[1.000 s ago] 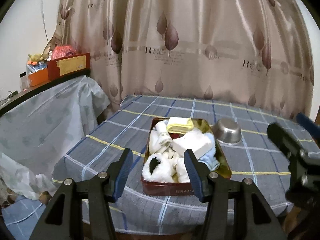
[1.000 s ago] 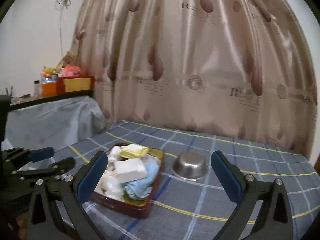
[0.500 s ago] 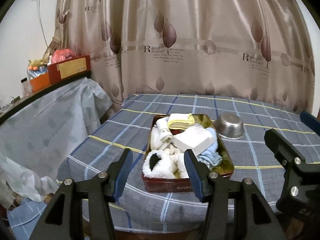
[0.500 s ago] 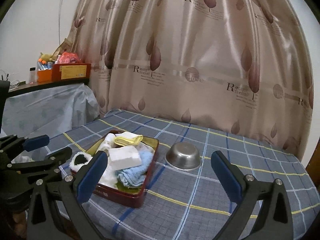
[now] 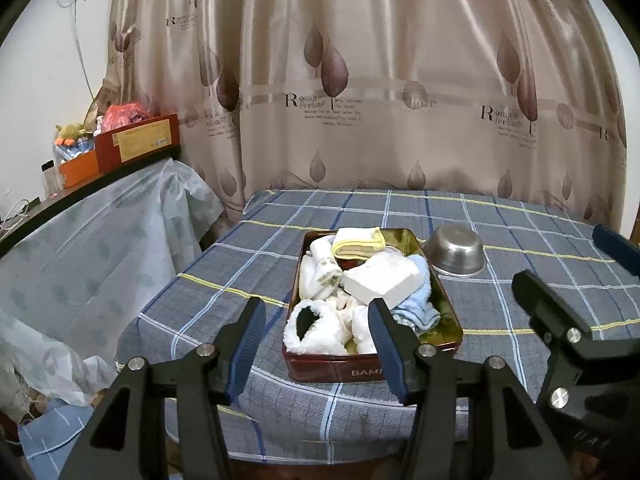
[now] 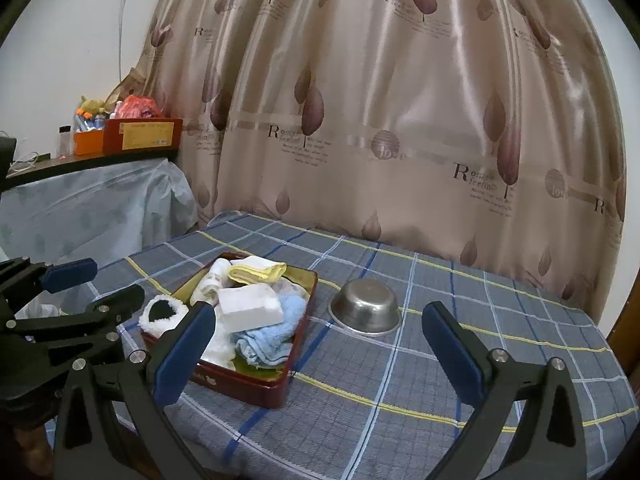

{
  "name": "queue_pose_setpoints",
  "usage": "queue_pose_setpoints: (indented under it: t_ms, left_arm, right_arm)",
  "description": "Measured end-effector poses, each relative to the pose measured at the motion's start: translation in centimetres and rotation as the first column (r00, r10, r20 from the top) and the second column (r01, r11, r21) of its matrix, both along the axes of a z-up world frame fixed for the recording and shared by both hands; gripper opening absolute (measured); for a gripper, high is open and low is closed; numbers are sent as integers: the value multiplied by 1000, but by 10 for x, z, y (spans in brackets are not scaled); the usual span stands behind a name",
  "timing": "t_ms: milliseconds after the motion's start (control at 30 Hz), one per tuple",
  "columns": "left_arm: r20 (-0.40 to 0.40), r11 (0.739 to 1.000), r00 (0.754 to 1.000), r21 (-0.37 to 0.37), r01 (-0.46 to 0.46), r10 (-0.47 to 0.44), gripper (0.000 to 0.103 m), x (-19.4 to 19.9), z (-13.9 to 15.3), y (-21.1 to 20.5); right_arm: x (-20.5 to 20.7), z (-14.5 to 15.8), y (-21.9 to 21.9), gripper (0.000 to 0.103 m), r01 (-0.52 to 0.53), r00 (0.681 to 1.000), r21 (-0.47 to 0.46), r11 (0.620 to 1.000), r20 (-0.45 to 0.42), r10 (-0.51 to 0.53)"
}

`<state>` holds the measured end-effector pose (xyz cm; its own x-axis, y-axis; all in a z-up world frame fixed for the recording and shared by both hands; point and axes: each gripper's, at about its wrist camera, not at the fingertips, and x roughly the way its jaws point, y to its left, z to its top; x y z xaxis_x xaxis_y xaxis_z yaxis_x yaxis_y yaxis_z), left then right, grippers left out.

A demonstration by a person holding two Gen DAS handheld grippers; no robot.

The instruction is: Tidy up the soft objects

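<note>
Red tin (image 5: 372, 370) nearer, steel bowl (image 5: 456, 250) unmoved

A: From where is the left wrist view being taken?

B: From off the table's near edge, aimed slightly downward along the left gripper (image 5: 316, 340), with the red tin (image 5: 374, 366) being framed close ahead.

A: And the right wrist view?

B: It is being taken from further right, perhaps a little farther back, angled leftward across the tablecloth (image 6: 400, 412).

A: What is being shared?

B: The tin, the steel bowl (image 6: 366, 312) and the curtain (image 6: 400, 120) are being covered by both.
</note>
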<state>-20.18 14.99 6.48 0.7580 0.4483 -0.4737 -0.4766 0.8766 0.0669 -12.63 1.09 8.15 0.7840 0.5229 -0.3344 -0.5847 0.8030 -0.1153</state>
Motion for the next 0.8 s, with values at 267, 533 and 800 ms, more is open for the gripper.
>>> queue_pose_setpoints:
  t_ms: [267,533,800]
  left_arm:
    - [-7,1000,1000,-12,2,-2,55,-2,2,1]
    - [-27,997,1000,-70,-17,15,55,-2,0,10]
    - [-43,995,999,-92,-27,23,55,-1,-2,14]
  right_arm:
    - [-1,-1,0,103,-9,1000,-7,1000,-3,9]
    - [-1,0,1,103,-13,1000,-4,1000,-4,13]
    - [-4,1,2,103,-22,1000,-11,1000,-3,22]
